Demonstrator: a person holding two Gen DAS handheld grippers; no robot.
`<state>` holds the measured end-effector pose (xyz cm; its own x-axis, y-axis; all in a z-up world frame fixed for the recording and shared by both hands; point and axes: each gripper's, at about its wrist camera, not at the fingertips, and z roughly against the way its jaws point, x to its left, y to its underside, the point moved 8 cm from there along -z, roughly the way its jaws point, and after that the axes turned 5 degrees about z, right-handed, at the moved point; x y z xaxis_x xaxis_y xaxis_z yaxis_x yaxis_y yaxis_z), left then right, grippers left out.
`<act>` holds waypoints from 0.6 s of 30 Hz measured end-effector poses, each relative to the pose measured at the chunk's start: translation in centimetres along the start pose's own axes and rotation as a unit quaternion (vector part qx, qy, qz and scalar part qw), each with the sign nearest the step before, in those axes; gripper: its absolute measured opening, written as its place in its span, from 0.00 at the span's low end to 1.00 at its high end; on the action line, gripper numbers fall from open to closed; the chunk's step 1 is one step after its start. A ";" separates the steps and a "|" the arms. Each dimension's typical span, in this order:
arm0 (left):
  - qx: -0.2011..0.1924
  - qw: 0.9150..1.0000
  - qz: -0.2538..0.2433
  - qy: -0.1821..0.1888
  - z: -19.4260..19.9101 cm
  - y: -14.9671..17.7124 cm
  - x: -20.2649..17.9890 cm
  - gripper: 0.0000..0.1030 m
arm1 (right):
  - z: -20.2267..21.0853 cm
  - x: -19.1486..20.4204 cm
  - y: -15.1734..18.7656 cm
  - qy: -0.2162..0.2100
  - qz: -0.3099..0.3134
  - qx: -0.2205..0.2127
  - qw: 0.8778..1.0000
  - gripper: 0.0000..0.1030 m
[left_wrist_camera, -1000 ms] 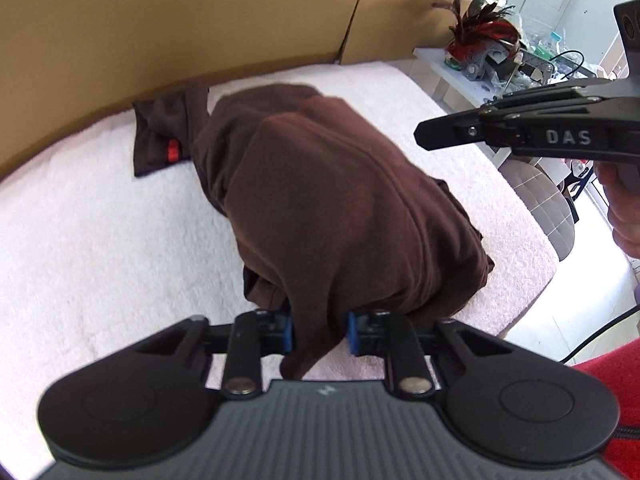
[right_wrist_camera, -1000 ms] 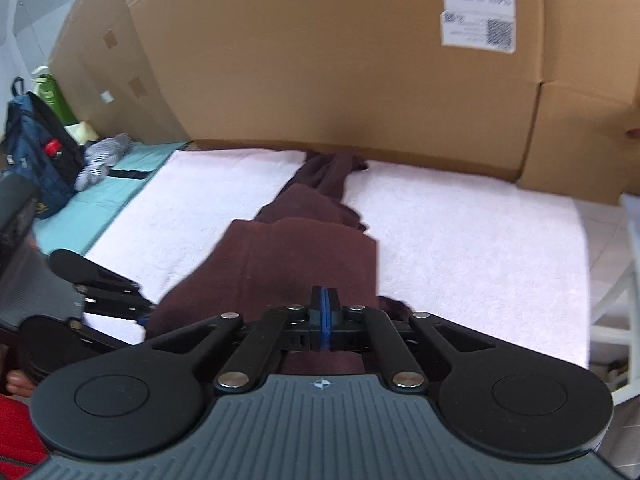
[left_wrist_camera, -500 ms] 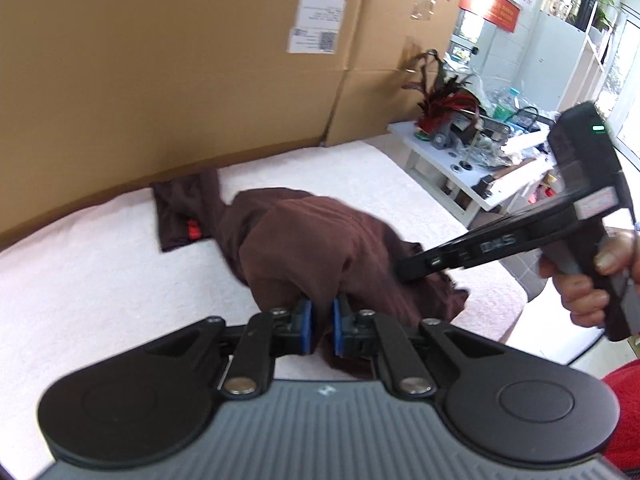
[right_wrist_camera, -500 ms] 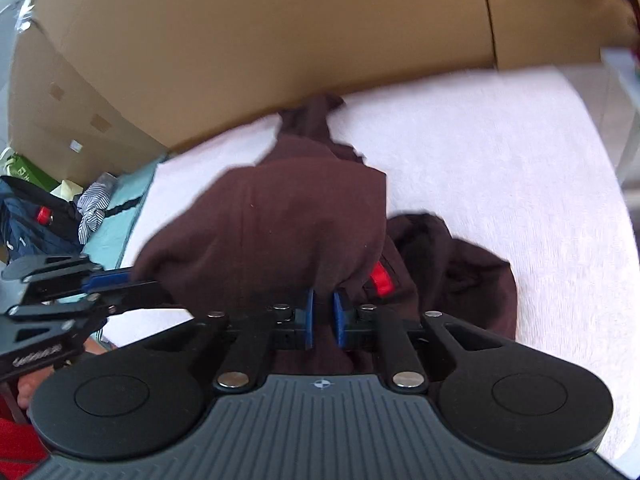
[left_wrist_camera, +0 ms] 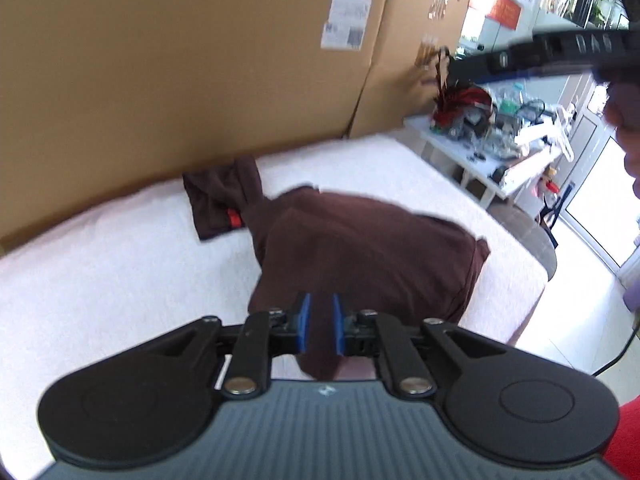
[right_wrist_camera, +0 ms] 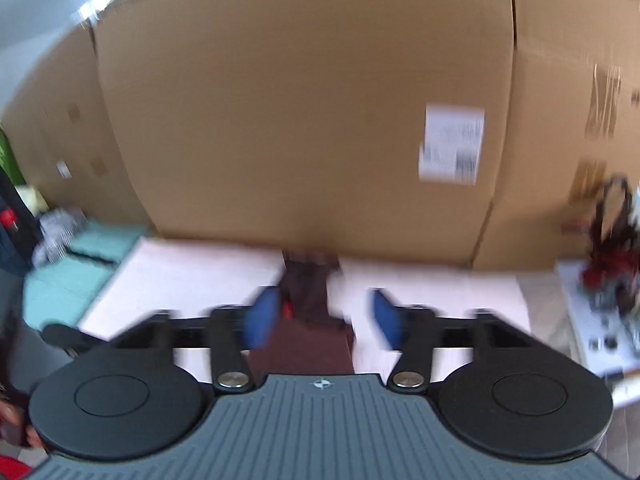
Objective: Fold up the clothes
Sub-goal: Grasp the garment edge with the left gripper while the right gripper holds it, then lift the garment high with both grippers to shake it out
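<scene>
A dark brown garment (left_wrist_camera: 360, 256) lies bunched on the white padded table (left_wrist_camera: 100, 272), one part with a red tag stretching toward the cardboard wall. My left gripper (left_wrist_camera: 319, 322) is above its near edge; the blue pads stand slightly apart with brown cloth seen between them, whether gripped is unclear. My right gripper (right_wrist_camera: 320, 318) is wide open and raised, with the garment (right_wrist_camera: 308, 340) below it. In the left wrist view it shows as a dark bar (left_wrist_camera: 560, 54) at the upper right. The right wrist view is blurred.
Tall cardboard boxes (left_wrist_camera: 180, 60) wall the table's far side. A white side table (left_wrist_camera: 500, 148) with clutter and a red-leaved plant stands at the right. A teal mat (right_wrist_camera: 68, 276) and a bag lie at the left. The table's right edge drops to the floor.
My right gripper opened, let go of the garment and rose away. The lifted cloth dropped flatter onto the table. My left gripper's pads parted a little.
</scene>
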<state>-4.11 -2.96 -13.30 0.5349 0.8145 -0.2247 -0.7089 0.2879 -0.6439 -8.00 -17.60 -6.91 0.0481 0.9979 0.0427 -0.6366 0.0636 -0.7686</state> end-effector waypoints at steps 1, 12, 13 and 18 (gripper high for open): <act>0.013 1.000 0.019 0.009 -0.5 0.9 0.5 0.43 | -1.4 -0.1 1.5 0.006 0.001 0.024 1.000 0.68; 0.071 0.997 0.033 -0.019 -6.3 4.6 1.5 0.17 | -8.8 -0.4 5.5 -0.059 -0.138 0.082 0.985 0.16; 0.071 0.997 0.028 -0.021 -6.5 4.3 1.4 0.04 | -7.9 0.1 4.8 -0.059 -0.116 0.066 0.989 0.13; 0.021 0.999 0.014 -0.023 -4.4 1.9 0.5 0.03 | -2.8 1.2 2.5 -0.046 -0.029 0.006 0.999 0.03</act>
<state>-3.16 -4.21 -17.88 0.4928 0.8449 -0.2082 -0.7426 0.2837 -0.6067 -7.40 -16.26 -10.51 0.0153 0.9893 0.1453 -0.6434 0.1210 -0.7559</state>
